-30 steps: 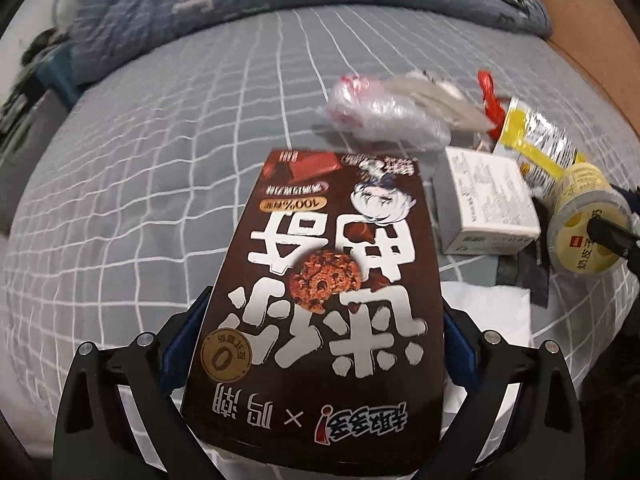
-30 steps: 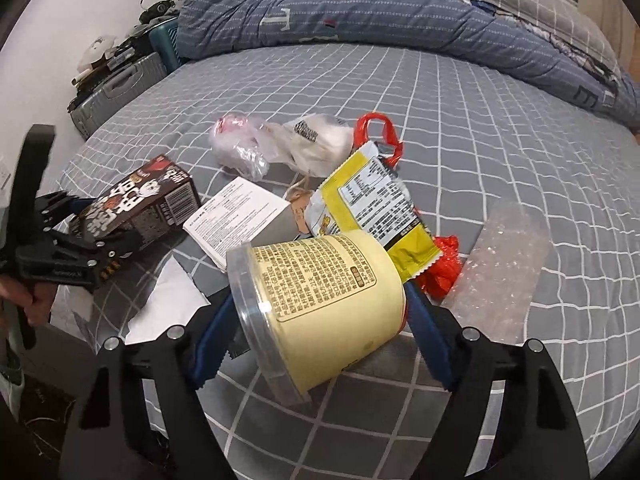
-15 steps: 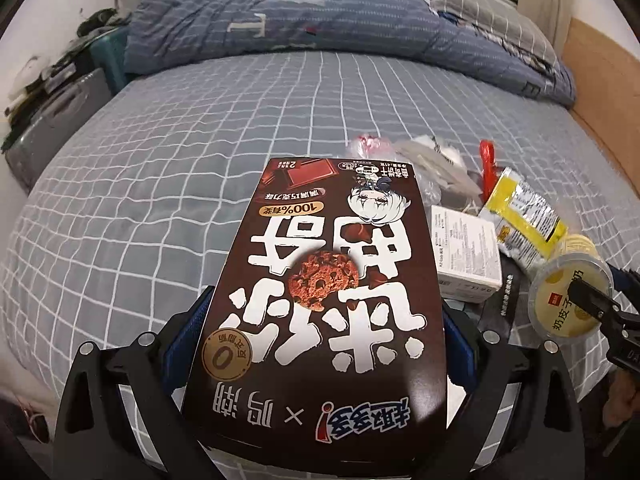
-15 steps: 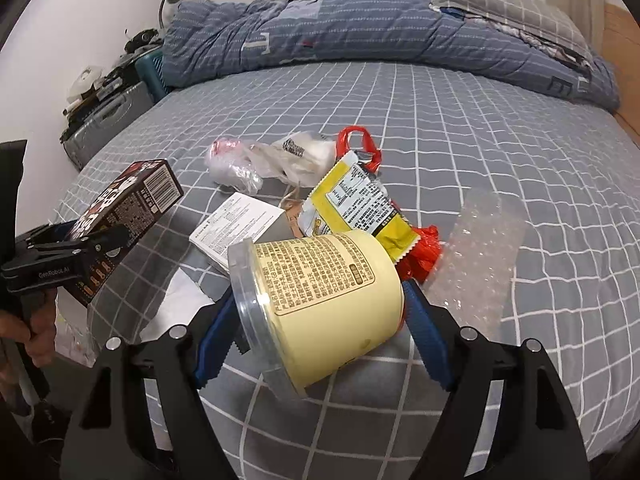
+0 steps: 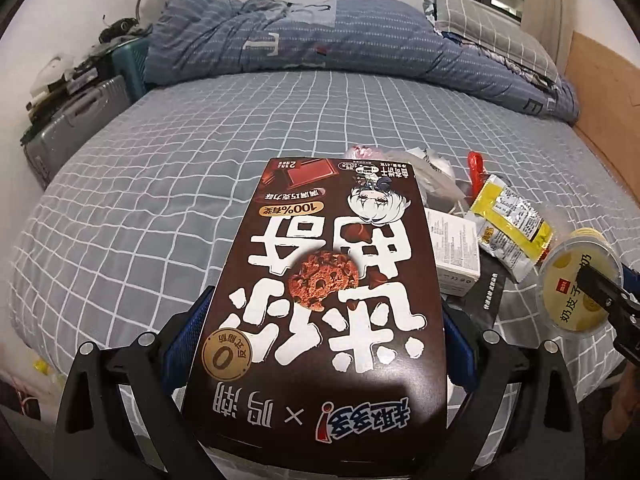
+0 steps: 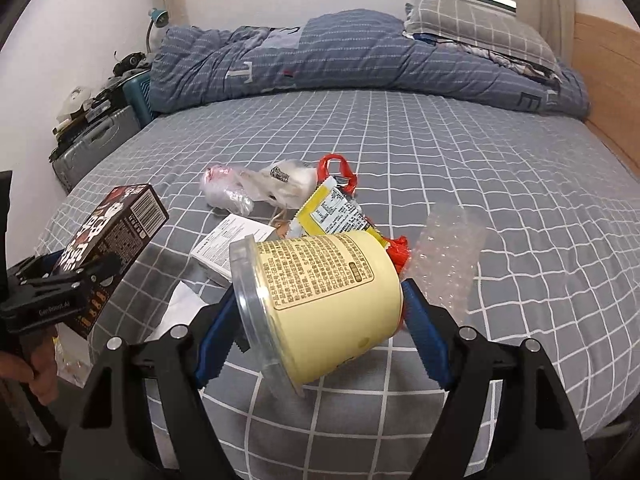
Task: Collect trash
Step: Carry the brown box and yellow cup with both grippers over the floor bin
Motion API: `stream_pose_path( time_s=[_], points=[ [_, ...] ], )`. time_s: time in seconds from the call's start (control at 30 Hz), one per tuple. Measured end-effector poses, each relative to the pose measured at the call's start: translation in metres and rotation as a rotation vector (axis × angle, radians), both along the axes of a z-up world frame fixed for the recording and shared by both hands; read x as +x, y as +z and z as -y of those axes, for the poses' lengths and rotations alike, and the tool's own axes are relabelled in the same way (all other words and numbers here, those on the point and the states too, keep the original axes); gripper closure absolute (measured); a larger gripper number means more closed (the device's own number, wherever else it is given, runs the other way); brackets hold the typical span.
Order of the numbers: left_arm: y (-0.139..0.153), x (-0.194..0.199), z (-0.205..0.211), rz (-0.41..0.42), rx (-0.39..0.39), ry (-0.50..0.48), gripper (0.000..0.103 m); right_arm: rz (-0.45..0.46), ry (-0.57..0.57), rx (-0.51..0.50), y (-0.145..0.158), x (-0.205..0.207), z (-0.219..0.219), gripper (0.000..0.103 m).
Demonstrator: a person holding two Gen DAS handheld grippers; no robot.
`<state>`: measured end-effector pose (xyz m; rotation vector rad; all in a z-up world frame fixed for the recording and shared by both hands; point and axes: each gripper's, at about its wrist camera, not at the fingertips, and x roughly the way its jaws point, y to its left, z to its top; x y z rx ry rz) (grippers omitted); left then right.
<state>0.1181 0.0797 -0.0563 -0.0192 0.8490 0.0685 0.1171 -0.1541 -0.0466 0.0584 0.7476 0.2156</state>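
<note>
Two pieces of trash are now hanging clear of the bed [image 6: 460, 152], where a second ago they were sitting lower, close over the checked sheet; both views are taking in more of the room, so both hands are lifting and drawing back.

The brown cookie box [image 5: 324, 312] is sitting lengthways in the left gripper [image 5: 324, 332], the blue pads pressing on its two long sides, its printed face tilted up at the camera. In the right view the same box is angled up off the bed's near left corner, with a hand [image 6: 42, 372] beneath it.

The yellow tub [image 6: 320, 304] is being held on its side in the right gripper [image 6: 320, 328], its clear lid pointing down and to the left and the jaws standing wide around its body, one pad at the rim and the other near its base.

Left behind on the sheet, in a loose heap, are a strip of bubble wrap [image 6: 448, 256], a clear plastic bag [image 6: 256, 188], a white carton [image 5: 456, 256], a yellow wrapper [image 5: 508, 220] and a red scrap [image 6: 398, 252].

By my reading, both grips are holding and this pair is ready for carrying off, though no bin is showing in either view. The heap suggests several more trips are waiting.
</note>
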Motion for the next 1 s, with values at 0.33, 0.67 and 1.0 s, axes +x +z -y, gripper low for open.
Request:
stream_pose_path(
  time_s=[0.33, 0.67, 1.0],
  points=[
    [0.007, -0.016, 0.008, 0.040, 0.021, 0.012, 0.009, 0.019, -0.028, -0.001, 0.005, -0.023, 0.005, 0.029],
    [0.017, -0.045, 0.022, 0.073, 0.017, -0.010, 0.009, 0.043, -0.038, -0.015, 0.012, -0.053, 0.006, 0.030],
    [0.013, -0.078, 0.032, 0.080, -0.009, -0.012, 0.009, 0.047, -0.039, 0.000, 0.014, -0.074, 0.007, 0.030]
  ],
)
